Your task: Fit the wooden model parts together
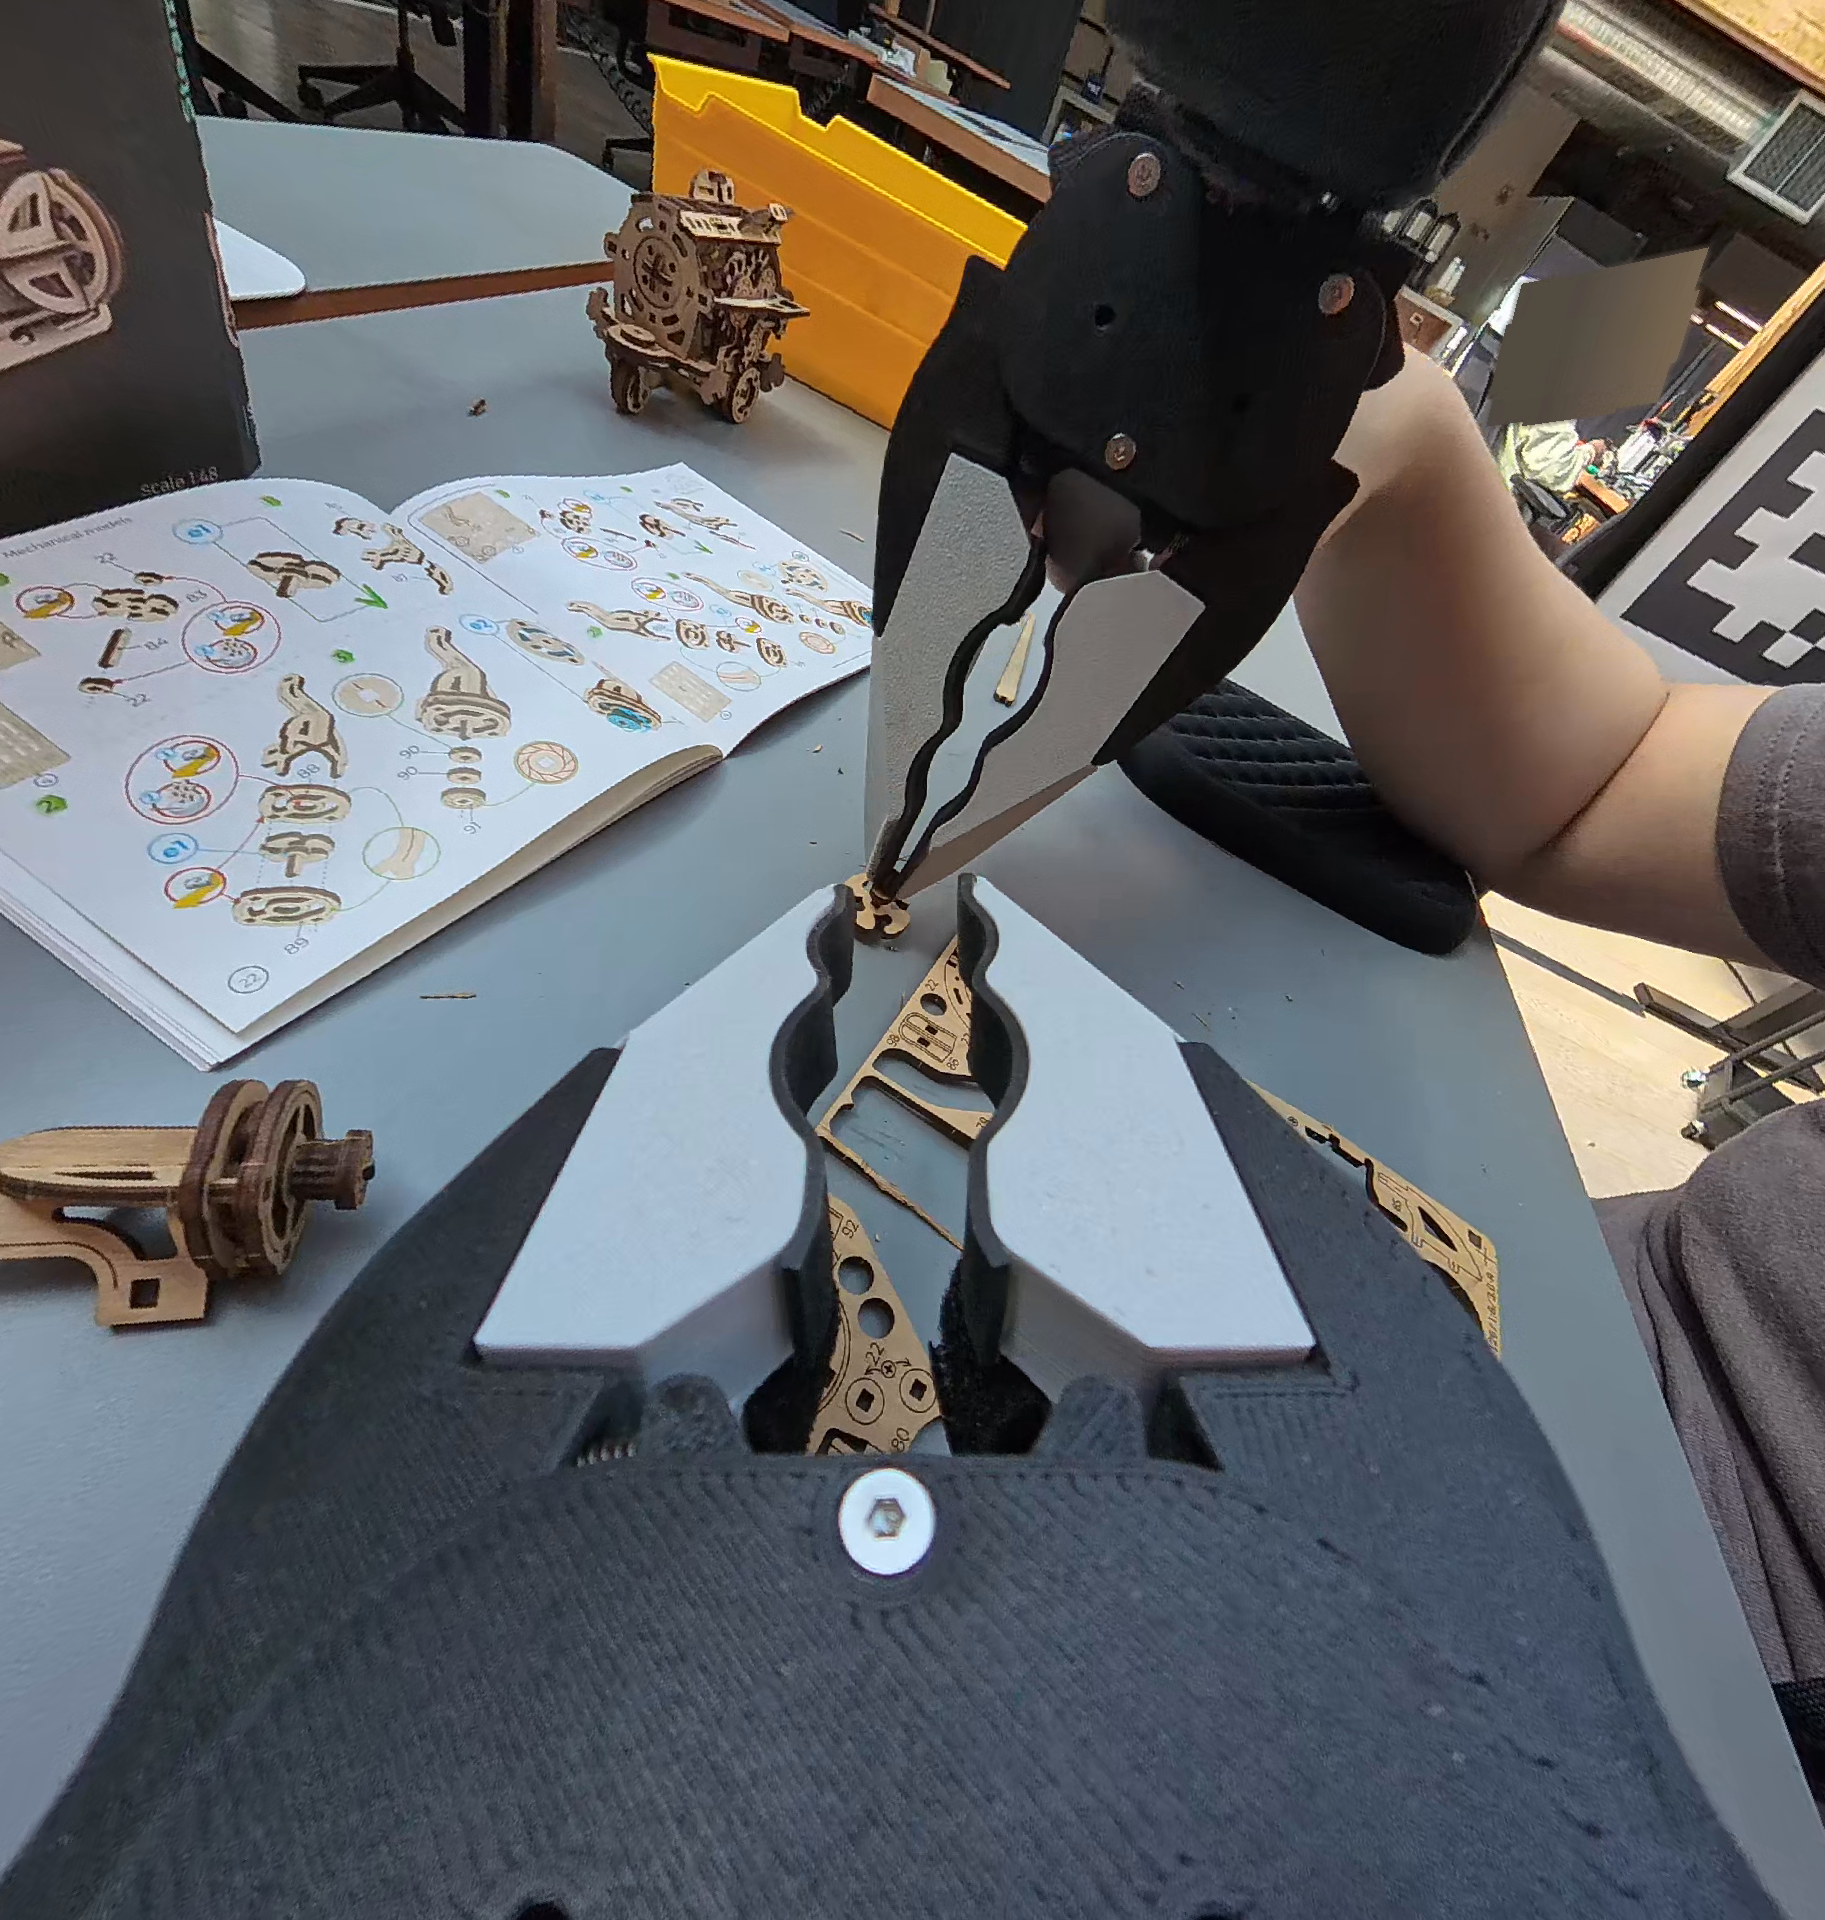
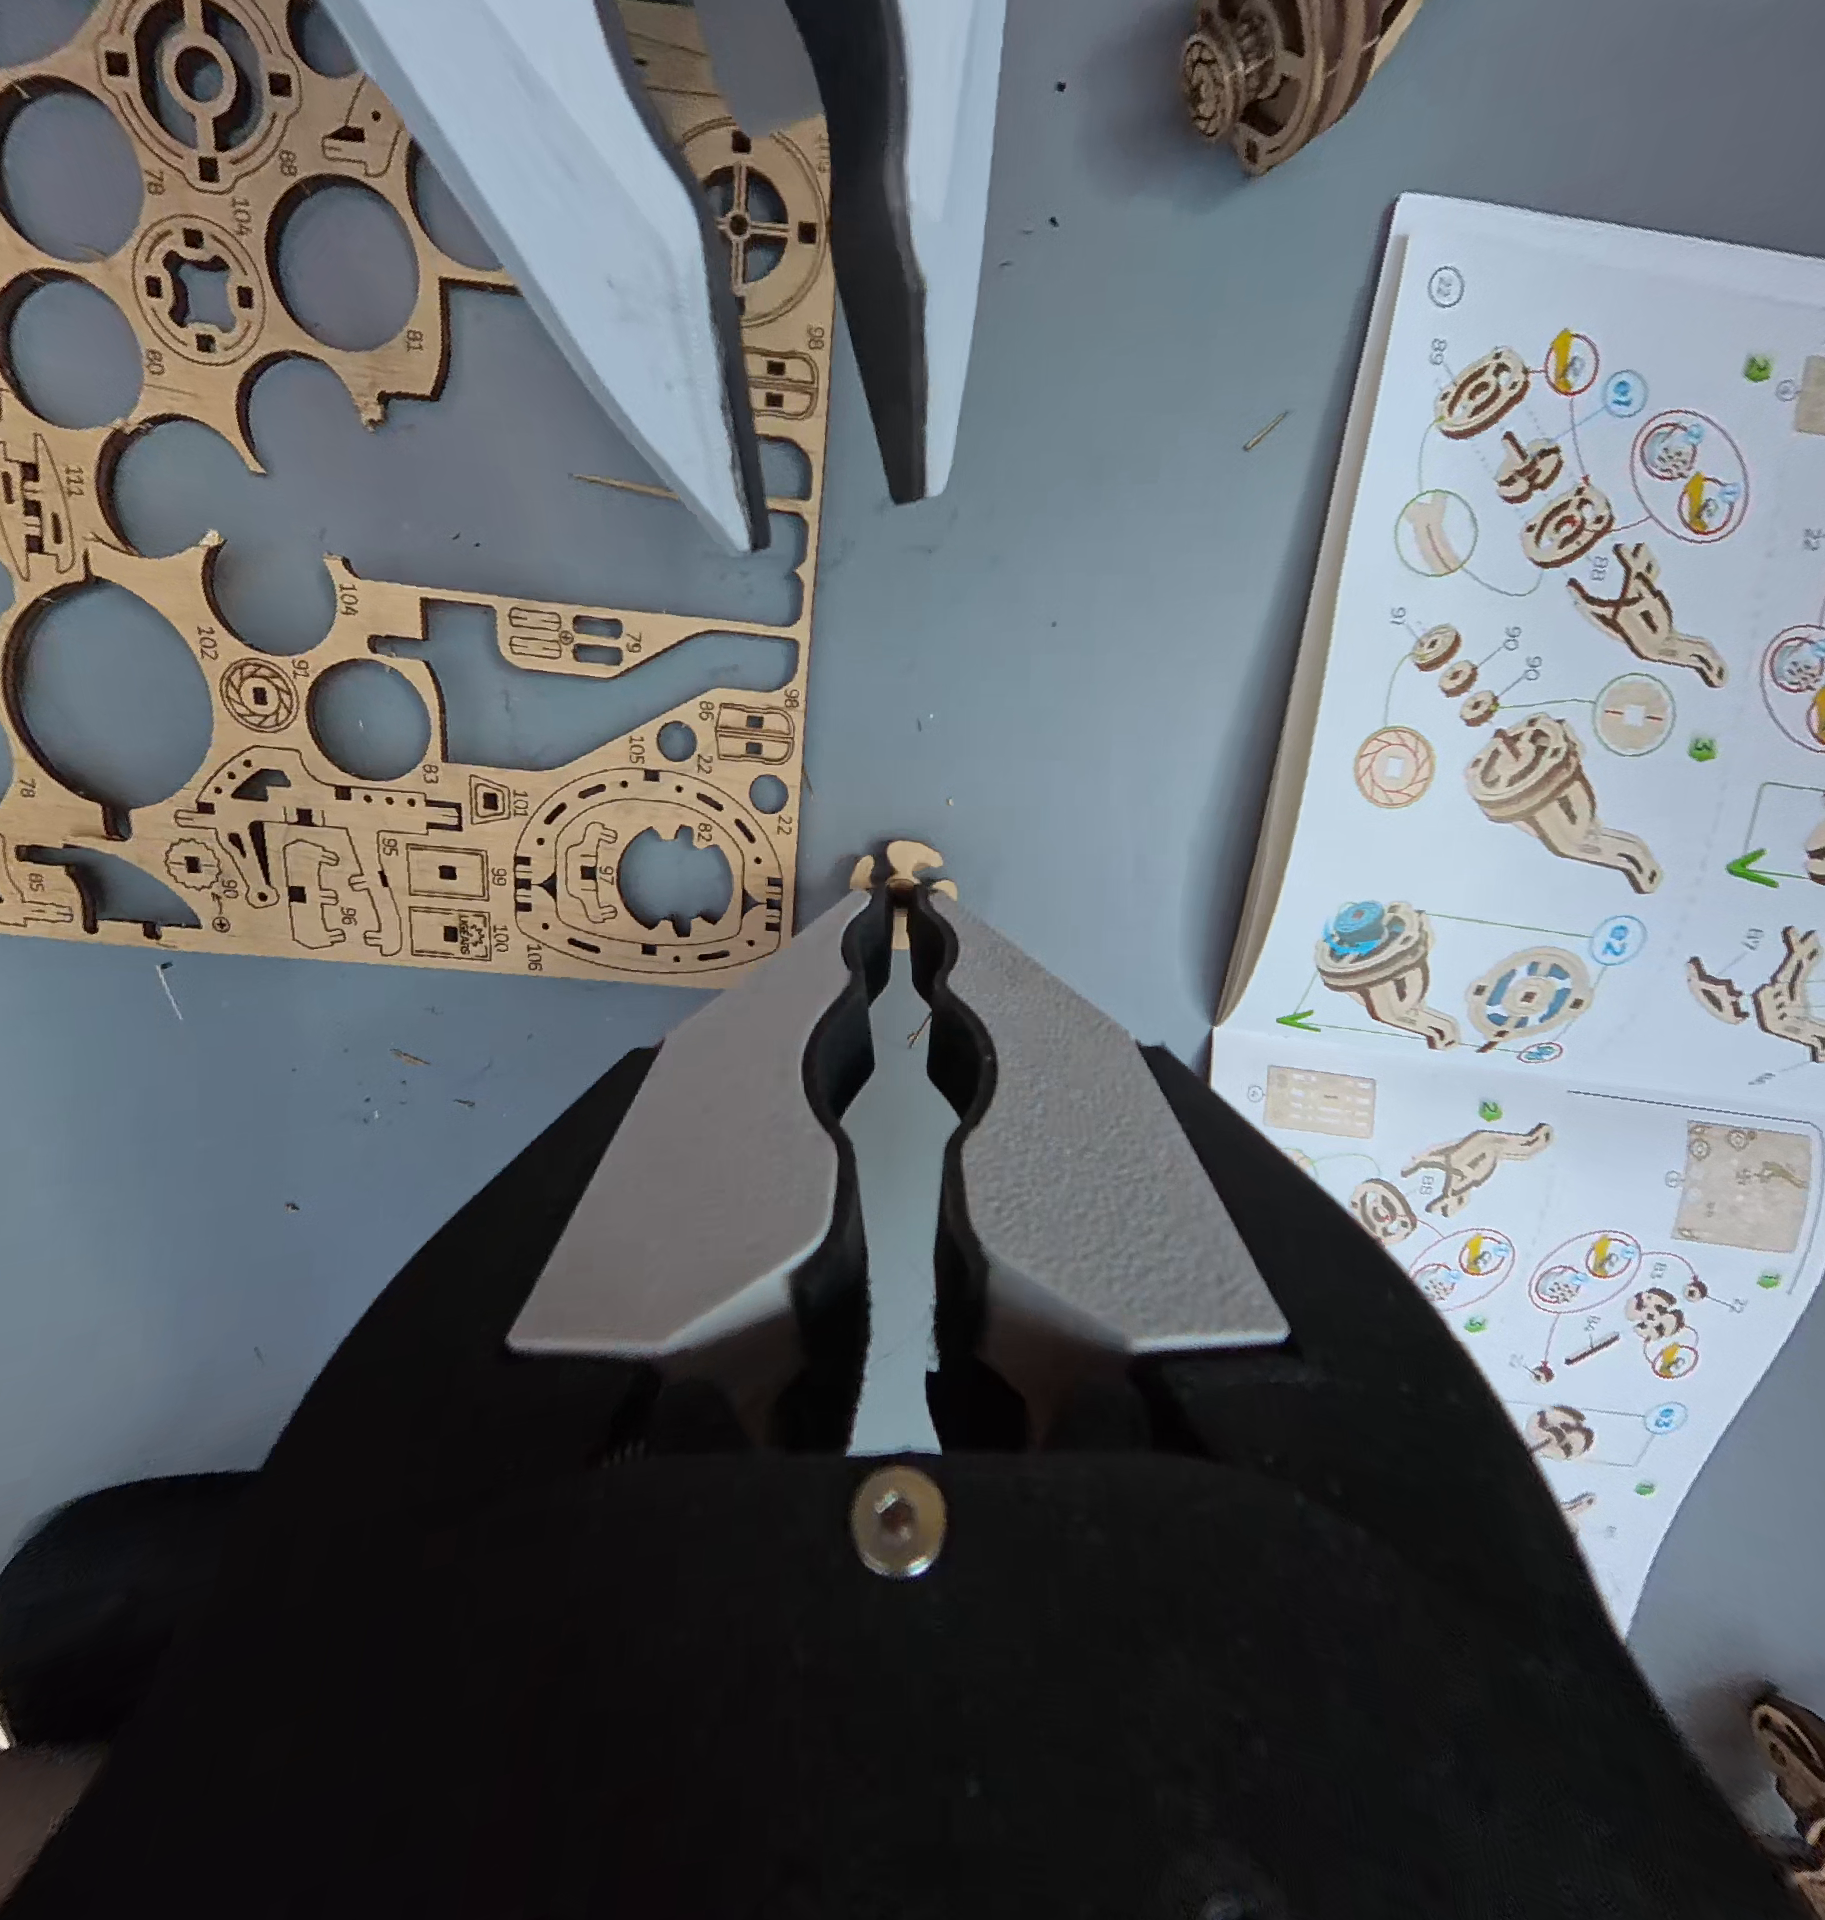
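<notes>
Right gripper (image 2: pixel 900 902) pinched on small wooden part (image 2: pixel 903 871), tips nearly together w/ only the part's pin between them. Comes down steeply from above in left wrist view, tips on grey table (image 1: pixel 534 1049).

Part lying flat on table, just off corner of laser-cut plywood sheet (image 2: pixel 388 727), not touching it as far as visible. Pale wood, small disc w/ lobed, notched edge; short peg at centre standing upright into the tips. No clear long axis: roughly round, flat face up. Dark burnt cut edges.

Left gripper (image 1: pixel 903 914) w/ fingers apart, holding nothing, hovering low over sheet, tips just beside part; left tip near-touching it, contact unclear.

Open instruction booklet (image 1: pixel 368 707) on table on far side of part from sheet. Partly built wooden assembly (image 1: pixel 212 1195) near booklet. Finished wooden model (image 1: pixel 695 296) farther back, yellow bin (image 1: pixel 866 249) behind it. Black padded rest (image 1: pixel 1303 821) under person's forearm (image 1: pixel 1490 686).
</notes>
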`<state>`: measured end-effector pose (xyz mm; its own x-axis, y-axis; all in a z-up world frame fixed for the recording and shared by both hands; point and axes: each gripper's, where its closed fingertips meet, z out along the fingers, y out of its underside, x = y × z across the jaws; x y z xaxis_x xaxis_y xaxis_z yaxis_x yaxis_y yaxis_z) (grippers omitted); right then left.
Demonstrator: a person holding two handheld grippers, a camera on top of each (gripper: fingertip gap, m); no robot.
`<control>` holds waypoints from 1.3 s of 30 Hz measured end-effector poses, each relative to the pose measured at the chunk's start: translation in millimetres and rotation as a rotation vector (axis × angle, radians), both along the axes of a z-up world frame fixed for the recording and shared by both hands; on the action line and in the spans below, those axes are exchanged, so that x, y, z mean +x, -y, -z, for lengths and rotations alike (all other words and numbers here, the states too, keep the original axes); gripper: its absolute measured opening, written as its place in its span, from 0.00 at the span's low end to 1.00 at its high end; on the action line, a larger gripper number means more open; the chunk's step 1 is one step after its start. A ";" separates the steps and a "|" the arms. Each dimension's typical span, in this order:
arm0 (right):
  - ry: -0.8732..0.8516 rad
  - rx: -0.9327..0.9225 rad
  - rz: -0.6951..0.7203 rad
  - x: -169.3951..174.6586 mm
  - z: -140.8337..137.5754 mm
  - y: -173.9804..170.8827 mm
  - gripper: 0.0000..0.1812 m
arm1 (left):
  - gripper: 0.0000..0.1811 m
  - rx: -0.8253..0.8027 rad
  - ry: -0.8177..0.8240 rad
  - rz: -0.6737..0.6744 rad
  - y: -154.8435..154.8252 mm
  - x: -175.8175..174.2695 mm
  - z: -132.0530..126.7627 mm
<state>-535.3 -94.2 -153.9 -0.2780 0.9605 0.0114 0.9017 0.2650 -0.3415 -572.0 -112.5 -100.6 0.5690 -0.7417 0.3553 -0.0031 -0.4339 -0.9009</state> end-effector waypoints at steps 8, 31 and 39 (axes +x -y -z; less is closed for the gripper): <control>-0.102 -0.149 0.040 -13.8 -0.7 -3.9 0.00 | 0.09 0.001 0.008 -0.006 -1.3 -1.8 -1.0; -0.126 -0.042 -0.066 -1.3 0.4 -9.1 0.01 | 0.08 0.007 0.000 -0.003 -0.8 -1.0 -0.6; -0.108 0.008 -0.098 -0.6 1.3 -9.3 0.01 | 0.08 0.011 -0.003 -0.003 -0.8 -1.0 -0.6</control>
<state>-535.9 -85.0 -155.2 -0.3669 0.9287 0.0542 0.8294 0.3530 -0.4330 -573.0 -111.7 -99.9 0.5723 -0.7437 0.3455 -0.0042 -0.4240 -0.9056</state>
